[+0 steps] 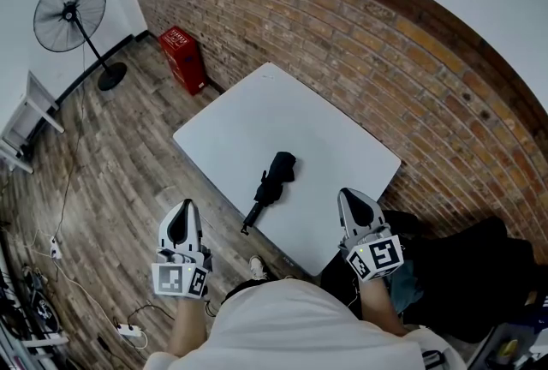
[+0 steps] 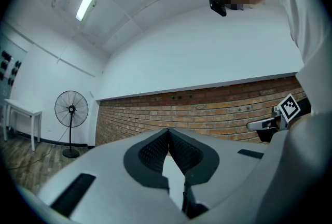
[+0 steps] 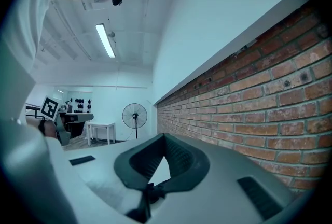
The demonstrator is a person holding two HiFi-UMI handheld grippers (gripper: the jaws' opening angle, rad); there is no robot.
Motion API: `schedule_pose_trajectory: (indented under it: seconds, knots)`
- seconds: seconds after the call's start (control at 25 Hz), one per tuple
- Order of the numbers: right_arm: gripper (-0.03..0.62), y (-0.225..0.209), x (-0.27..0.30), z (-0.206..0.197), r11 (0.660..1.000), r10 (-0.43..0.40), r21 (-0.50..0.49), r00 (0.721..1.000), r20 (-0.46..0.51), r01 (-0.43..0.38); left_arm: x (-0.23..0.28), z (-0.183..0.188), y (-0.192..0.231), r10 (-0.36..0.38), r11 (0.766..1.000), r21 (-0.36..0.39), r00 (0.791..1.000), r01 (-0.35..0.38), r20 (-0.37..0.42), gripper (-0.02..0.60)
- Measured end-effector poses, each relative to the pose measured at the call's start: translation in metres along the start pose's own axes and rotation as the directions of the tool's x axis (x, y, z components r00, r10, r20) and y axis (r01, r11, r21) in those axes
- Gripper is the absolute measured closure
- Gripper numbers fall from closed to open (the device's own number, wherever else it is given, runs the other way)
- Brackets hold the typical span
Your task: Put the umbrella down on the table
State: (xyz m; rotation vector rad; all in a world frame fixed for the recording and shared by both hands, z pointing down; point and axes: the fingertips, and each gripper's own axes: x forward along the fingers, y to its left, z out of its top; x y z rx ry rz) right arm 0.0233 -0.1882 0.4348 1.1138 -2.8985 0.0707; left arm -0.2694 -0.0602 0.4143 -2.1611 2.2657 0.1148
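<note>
Hovering off the white table's [image 1: 287, 107] near-left edge, the left gripper [image 1: 180, 218] has its jaws pressed together on nothing. The folded black umbrella [image 1: 272, 180] lies on the table near that edge. By the table's near corner, the right gripper [image 1: 353, 204] is likewise closed and empty.

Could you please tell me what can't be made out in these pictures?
Umbrella: head view only, too small for strap detail; absent from both gripper views.
Table legs: hidden under the tabletop, head view.
Red box print: too small to read, head view.
</note>
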Motion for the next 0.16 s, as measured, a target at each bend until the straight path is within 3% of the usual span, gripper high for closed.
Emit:
schedule_pose_trajectory:
  seconds: [0.16]
  knots:
    - [0.576, 0.0012, 0.0015, 0.0002, 1.0, -0.002, 0.003, 1.0, -0.004, 0.002, 0.0003, -0.0001, 0.0014, -0.002, 1.0, -0.002, 1.0, 0.002, -0.001, 0.557]
